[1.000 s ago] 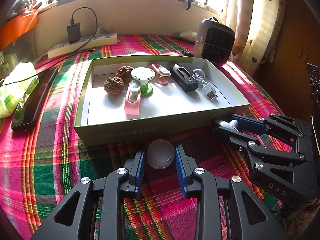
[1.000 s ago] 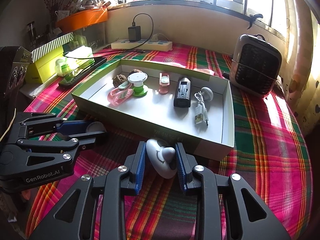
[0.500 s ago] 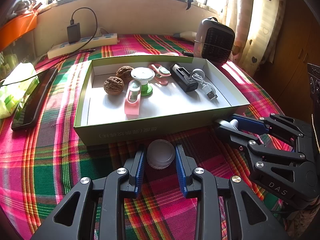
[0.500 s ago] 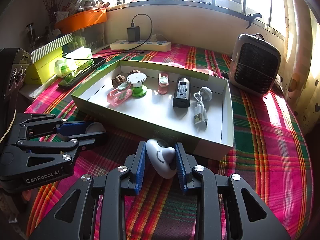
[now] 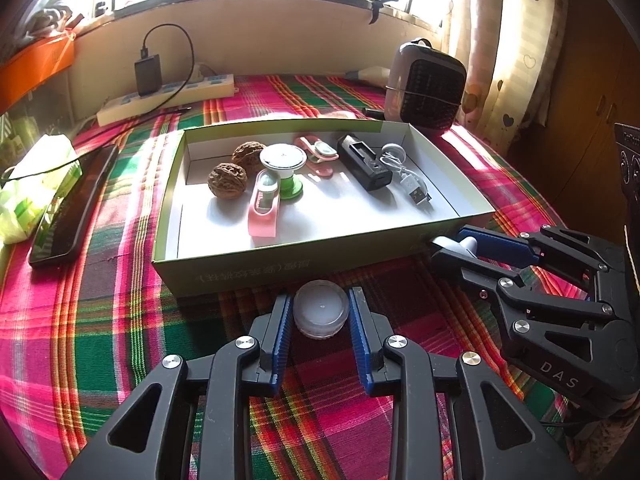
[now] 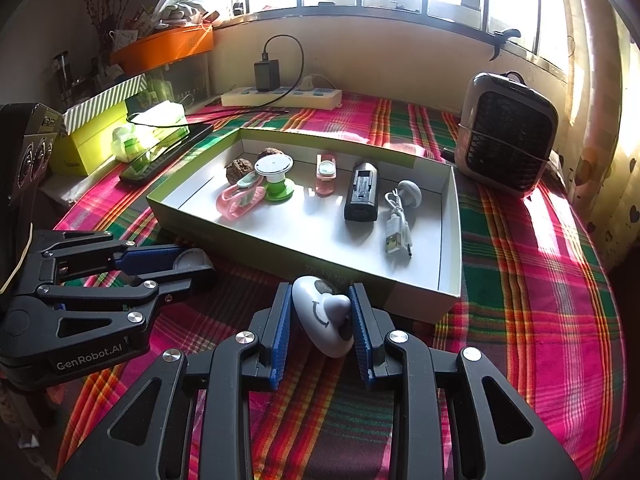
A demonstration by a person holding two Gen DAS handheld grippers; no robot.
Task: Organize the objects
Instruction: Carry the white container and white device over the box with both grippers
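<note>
**Two small pieces pinched at the box's near wall**

Low in the centre of the left wrist view, the left gripper (image 5: 321,312) has a small translucent round jar (image 5: 321,309) between its blue pads; its jaws have just been closing and now sit against the jar's sides. The jar looks light, rigid and smooth-walled, so a grip across its widest part, low on the body, seems safest against slipping.

At bottom centre of the right wrist view, the right gripper (image 6: 321,312) is clamped on a white rounded gadget (image 6: 320,316) resting on the plaid cloth (image 6: 520,280). Its curved, glossy shell could squirt out; holding its flanks seems best.

Just beyond both, mid-frame, lies the shallow cardboard box (image 6: 450,292), which already holds walnuts (image 5: 227,180), a black charger (image 5: 364,162) and a USB cable (image 5: 414,192).
</note>
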